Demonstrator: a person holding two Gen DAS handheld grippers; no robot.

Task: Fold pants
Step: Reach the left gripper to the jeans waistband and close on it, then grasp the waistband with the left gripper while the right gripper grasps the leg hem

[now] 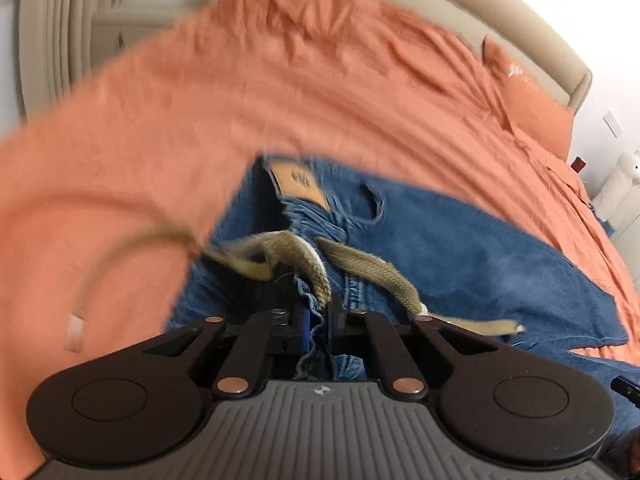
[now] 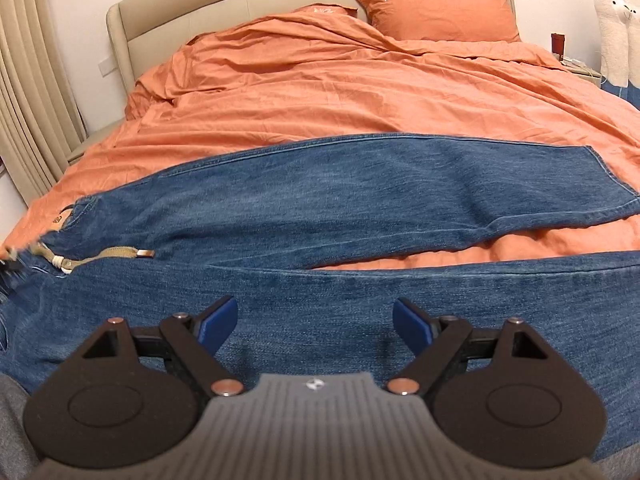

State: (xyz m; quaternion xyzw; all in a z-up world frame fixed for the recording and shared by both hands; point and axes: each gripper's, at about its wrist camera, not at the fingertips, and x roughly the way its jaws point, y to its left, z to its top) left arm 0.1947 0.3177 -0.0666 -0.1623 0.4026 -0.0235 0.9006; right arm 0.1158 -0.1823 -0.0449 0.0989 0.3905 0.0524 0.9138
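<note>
Jeans [image 2: 320,208] span near bed [image 2: 320,100]; bare duvet beyond, pillows [image 2: 436,12] at headboard; drawstring [image 1: 372,276] crosses left gripper [image 1: 319,320].

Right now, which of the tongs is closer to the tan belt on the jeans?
Left. The left tongs pinch the jeans' waistband beside the tan belt; the right tongs hover open above a leg.

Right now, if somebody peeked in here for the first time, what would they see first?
Probably the big blue jeans spread across the bright orange bed cover, one leg stretched toward the right. Next, the left claw pinching the waistband, beside a tan belt. The right claw hangs wide open over the nearer leg.
</note>
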